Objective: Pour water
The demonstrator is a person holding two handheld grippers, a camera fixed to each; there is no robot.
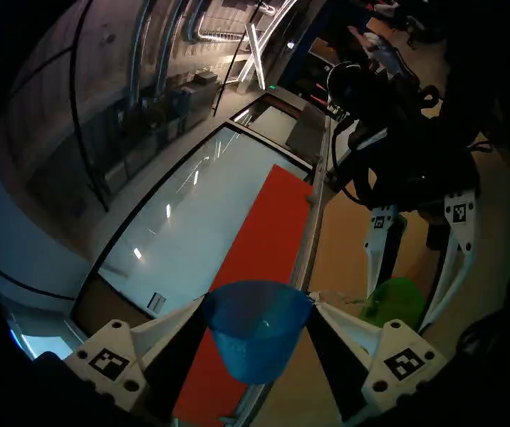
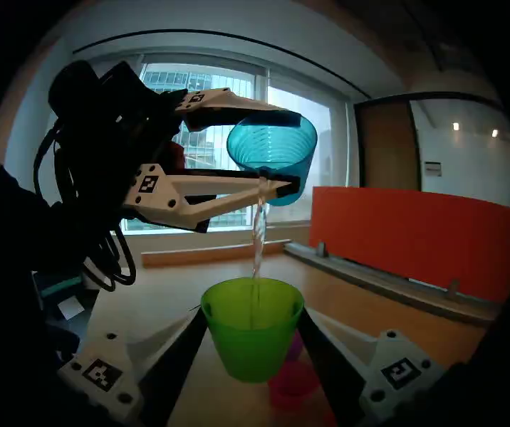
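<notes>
My left gripper (image 1: pixel 257 326) is shut on a blue cup (image 1: pixel 256 329), tipped far over on its side. In the right gripper view that blue cup (image 2: pixel 272 157) hangs above, mouth toward me, and a thin stream of water (image 2: pixel 258 235) falls from its lip into a green cup (image 2: pixel 253 334). My right gripper (image 2: pixel 253 334) is shut on the green cup, which stands upright. The left gripper (image 2: pixel 251 155) and the hand holding it show at upper left there. In the left gripper view the green cup (image 1: pixel 395 302) sits between the right gripper's white fingers (image 1: pixel 382 245).
A wooden table (image 2: pixel 340 299) lies below, with a pink cup (image 2: pixel 294 377) under the green one. An orange partition (image 2: pixel 426 235) runs along the table's far right edge. Large windows (image 2: pixel 191 142) stand behind. Cables (image 2: pixel 109 263) dangle from the left gripper.
</notes>
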